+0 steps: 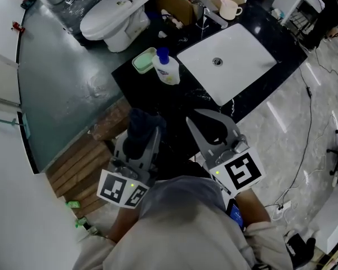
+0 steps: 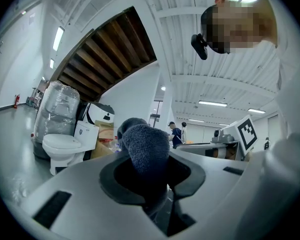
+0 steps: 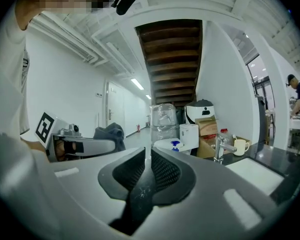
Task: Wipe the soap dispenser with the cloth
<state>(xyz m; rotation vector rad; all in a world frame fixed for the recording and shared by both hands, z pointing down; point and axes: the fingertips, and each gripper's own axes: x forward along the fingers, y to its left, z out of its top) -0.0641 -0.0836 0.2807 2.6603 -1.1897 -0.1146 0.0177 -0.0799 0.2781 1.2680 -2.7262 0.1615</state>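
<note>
Item 1. Left gripper (image 2: 149,184): pads pinched on a dark grey-blue cloth (image 2: 145,146), a bunched wad standing up past the fingertips; held low, near the front edge of the black counter (image 1: 180,97).

Item 2. Right gripper (image 3: 149,166): ribbed pads pressed all but together, only a thin slit between them, nothing in it; held just beside the left gripper, both pointing toward the counter.

Item 3. Soap dispenser (image 1: 167,67): white bottle with blue pump top, upright on the counter, just beside a pale green soap dish (image 1: 142,61) and left of the white sink basin (image 1: 228,61); well apart from both grippers, untouched by the cloth.

Item 4. Counter fittings: chrome faucet (image 1: 211,16) behind the basin, cream mug (image 1: 230,8) near it.

Item 5. Surroundings: white toilet (image 1: 115,13) beyond the counter's far-left corner, open cardboard box (image 1: 177,1) next to it, wooden slats (image 1: 81,162) on the floor below the counter's left edge.
</note>
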